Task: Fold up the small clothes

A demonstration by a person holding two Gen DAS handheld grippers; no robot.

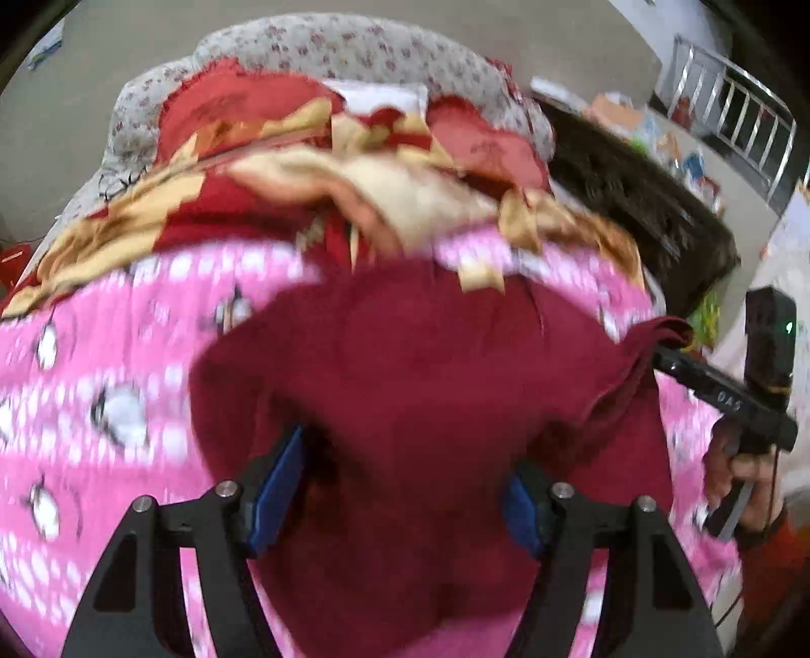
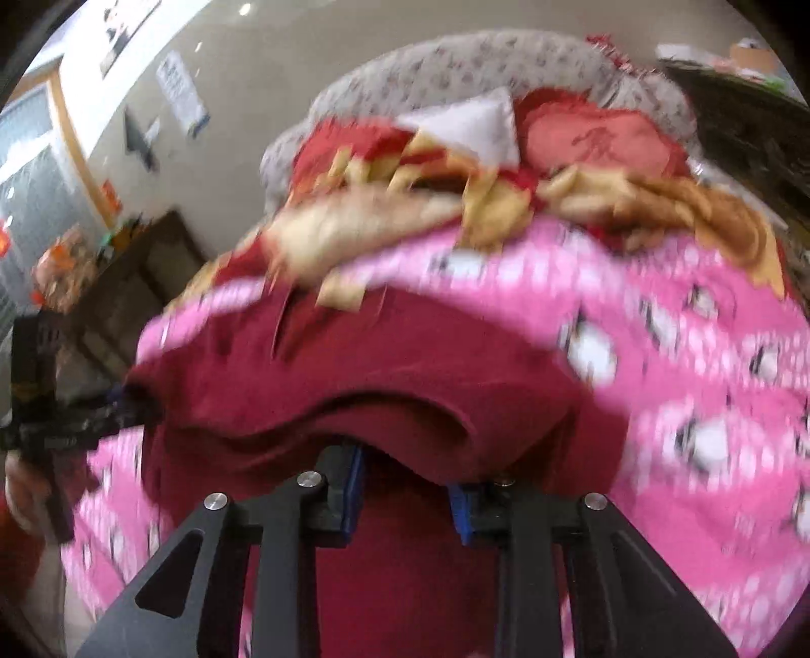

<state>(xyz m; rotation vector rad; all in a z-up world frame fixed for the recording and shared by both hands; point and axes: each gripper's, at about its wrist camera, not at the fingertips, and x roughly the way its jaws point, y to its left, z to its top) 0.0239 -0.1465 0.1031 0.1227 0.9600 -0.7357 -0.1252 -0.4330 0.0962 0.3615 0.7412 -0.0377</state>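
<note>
Matt dark-red cloth garment [image 1: 405, 364] on soft pink printed fleece blanket [image 1: 91, 405]; matt black plastic tool [image 1: 405, 486].

We seem to be in a home, in a bedroom or living room. A pink penguin-print blanket [image 1: 76, 364] covers a bed, with a red-and-gold quilt [image 1: 212, 202] heaped toward its far edge against a padded floral headboard [image 1: 324, 45]. Beside the bed we see a dark wooden cabinet [image 2: 136, 283], and papers pinned to the wall [image 2: 182, 96].
</note>
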